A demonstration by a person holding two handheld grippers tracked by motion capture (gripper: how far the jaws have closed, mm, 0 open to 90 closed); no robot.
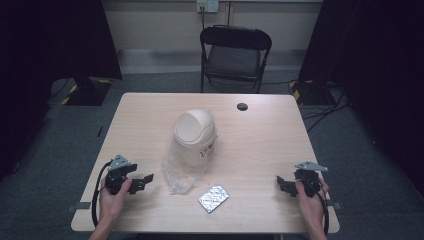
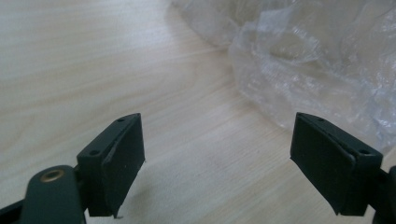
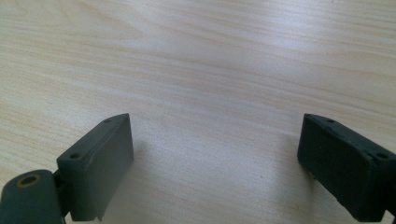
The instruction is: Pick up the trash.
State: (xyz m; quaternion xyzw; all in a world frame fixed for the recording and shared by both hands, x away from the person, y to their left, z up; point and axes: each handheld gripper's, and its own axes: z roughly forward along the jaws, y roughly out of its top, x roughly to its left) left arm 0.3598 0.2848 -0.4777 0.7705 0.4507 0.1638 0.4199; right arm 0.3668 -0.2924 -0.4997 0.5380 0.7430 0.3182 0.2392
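**Bin and bag at centre, both grippers wide**

A beige swing-lid bin (image 1: 195, 129) lies mid-surface, its base inside a crumpled clear plastic bag (image 1: 181, 167) that spreads toward the near edge. A silver foil packet (image 1: 213, 198) lies just beside the bag. The left hand-held gripper (image 1: 142, 181) rests near the bag, jaws wide, holding nothing. The right hand-held gripper (image 1: 283, 183) sits well apart on the wooden surface (image 1: 265, 140), jaws wide, holding nothing.

A lab-like recording room: bare tabletop (image 1: 150, 115), black curtains (image 1: 50, 40), folding chair (image 1: 235, 50), floor cables (image 1: 325, 107).
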